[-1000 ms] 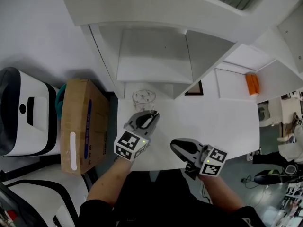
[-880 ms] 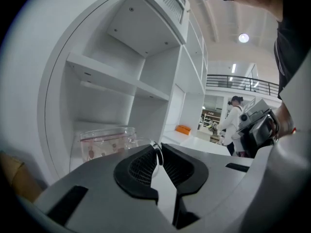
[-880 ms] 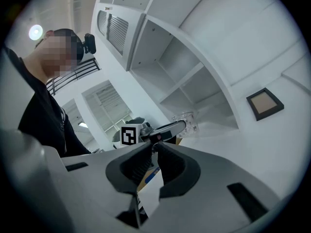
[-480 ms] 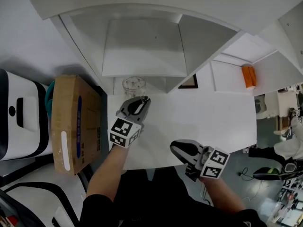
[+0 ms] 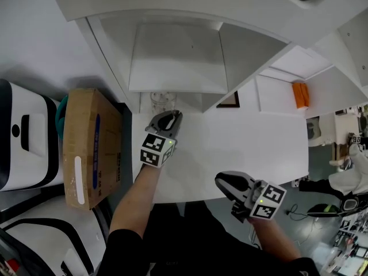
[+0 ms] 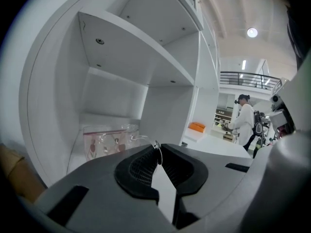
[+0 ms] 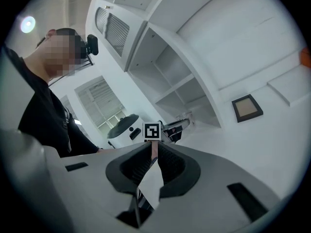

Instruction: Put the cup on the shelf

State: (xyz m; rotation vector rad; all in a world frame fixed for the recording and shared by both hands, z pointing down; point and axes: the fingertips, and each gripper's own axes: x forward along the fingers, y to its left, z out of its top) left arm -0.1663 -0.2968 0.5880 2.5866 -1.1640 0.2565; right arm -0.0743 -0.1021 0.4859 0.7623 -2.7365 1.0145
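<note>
Pinching thin glass handle of cup (image 6: 104, 140): left gripper (image 6: 156, 144), jaws just been closing, now nearly together on it. Cup clear with faint red pattern, inside bottom compartment of shelf (image 6: 121, 47), far left of table (image 5: 247, 142). Head view: cup half hidden under shelf board, outline faint; cannot tell if base touches surface. Right gripper (image 7: 153, 147) clenched, empty, near right, well apart from cup.

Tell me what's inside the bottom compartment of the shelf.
A clear glass cup with red flowers, its handle between the left gripper's fingers, which have just been closing. The gripper covers the cup's base, so whether it rests down is unseen.
</note>
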